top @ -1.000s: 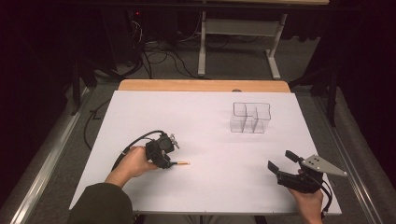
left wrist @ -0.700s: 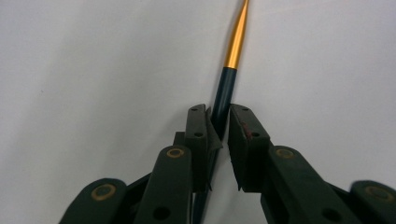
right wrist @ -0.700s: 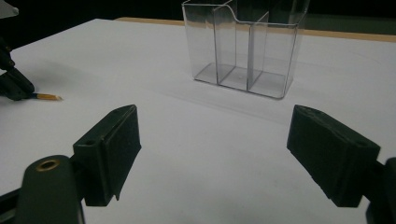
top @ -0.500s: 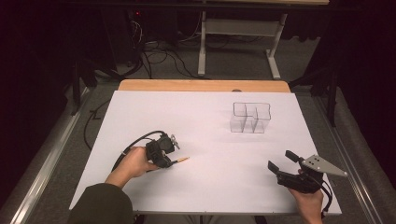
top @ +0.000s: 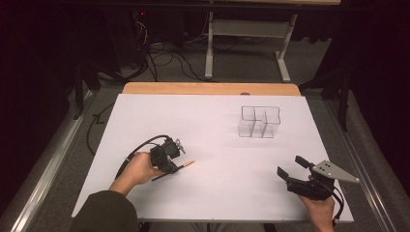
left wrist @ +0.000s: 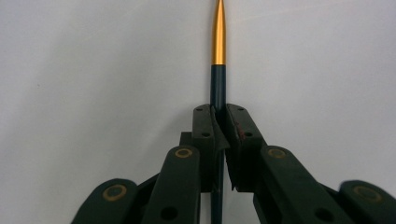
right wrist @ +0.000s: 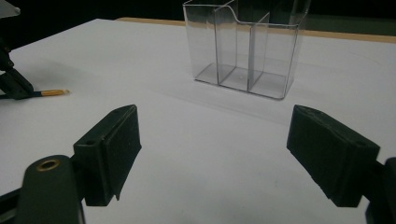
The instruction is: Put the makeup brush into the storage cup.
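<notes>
The white table [top: 212, 140] is spread wide, and everything is placed from the clear organizer [top: 259, 122] standing toward its far right. Well to the near right of the organizer, the right gripper [top: 290, 167] is held low with its jaws wide apart, nothing between them. Well to the near left of the organizer, the left gripper [top: 175, 166] has just been closing and is clamped on the dark, gold-tipped pen [left wrist: 218, 74], whose tip is pointed back toward the organizer's side.
</notes>
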### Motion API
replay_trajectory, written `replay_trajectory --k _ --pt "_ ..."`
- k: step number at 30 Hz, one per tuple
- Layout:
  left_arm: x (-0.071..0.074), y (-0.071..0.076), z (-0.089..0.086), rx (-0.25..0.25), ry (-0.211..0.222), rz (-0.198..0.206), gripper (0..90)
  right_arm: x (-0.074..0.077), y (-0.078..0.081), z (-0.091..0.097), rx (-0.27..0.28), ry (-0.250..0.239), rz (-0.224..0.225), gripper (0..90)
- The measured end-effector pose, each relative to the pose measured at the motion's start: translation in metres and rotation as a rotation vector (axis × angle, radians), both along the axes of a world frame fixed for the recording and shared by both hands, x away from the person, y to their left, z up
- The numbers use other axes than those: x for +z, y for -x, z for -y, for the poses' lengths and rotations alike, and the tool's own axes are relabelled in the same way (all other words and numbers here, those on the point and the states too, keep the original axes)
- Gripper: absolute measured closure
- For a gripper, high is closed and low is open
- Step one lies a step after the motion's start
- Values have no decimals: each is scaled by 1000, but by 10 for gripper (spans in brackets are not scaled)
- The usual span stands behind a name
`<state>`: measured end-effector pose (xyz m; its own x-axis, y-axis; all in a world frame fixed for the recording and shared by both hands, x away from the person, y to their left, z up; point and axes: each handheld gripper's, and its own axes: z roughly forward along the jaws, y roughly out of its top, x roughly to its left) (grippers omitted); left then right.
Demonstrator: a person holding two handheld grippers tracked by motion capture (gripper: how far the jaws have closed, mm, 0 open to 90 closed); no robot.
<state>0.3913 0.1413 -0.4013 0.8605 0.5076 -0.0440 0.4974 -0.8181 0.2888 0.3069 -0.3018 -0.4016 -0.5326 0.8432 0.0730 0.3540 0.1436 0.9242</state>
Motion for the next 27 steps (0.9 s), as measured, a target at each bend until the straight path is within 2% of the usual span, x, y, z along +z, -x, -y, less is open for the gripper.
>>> replay_trajectory --k 12,27 --pt "1 1 -2 27 22 -3 829 0 0 0 -2 2 -1 191" --pt "13 4 -11 61 91 39 829 0 1 1 -11 3 8 199"
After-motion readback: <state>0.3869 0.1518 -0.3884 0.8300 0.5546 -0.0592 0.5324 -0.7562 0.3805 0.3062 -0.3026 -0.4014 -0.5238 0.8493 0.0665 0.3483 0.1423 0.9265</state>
